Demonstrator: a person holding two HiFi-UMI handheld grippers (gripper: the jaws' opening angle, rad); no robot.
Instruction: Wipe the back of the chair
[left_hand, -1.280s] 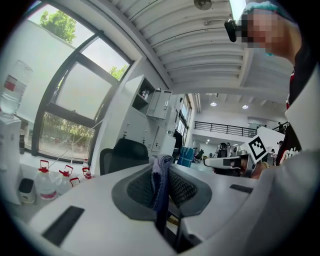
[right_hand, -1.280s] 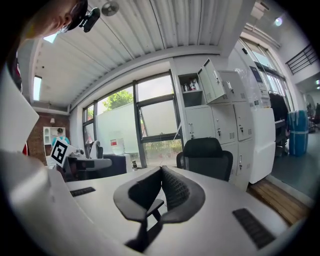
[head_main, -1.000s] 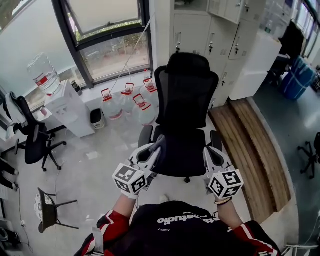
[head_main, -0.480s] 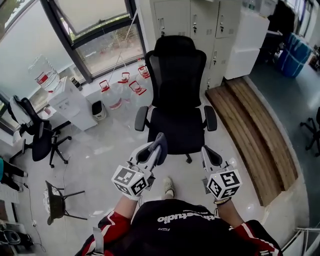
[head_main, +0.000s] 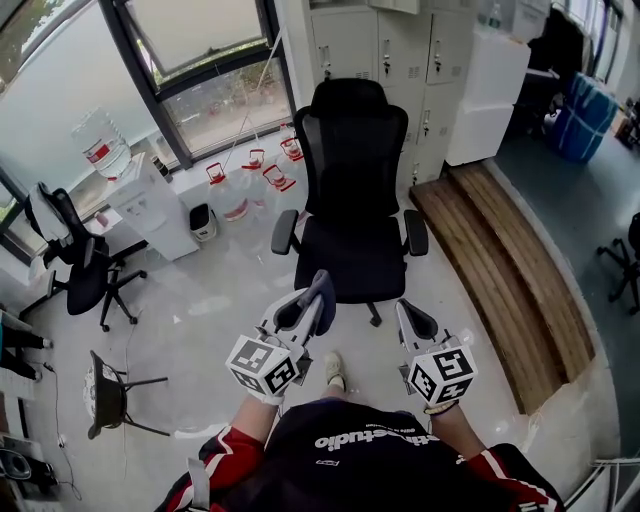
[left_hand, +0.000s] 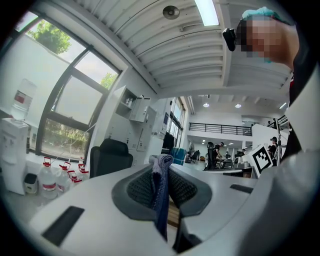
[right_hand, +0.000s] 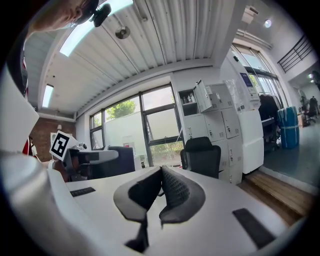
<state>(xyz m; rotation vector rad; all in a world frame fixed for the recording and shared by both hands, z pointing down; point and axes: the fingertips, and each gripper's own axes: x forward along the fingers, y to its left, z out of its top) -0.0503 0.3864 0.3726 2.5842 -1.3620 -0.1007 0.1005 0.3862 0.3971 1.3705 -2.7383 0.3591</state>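
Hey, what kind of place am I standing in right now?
Most likely an office or shared workplace: a black mesh office chair stands ahead, grey metal lockers line the wall behind it, and a water dispenser with spare water jugs sits by the window.

Left gripper (head_main: 316, 293) clamped on cloth (left_hand: 161, 186), right gripper (head_main: 409, 313) closed, empty, both held forward

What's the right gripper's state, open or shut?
Shut, empty: the right gripper has its jaws meeting at the tips, nothing between them.
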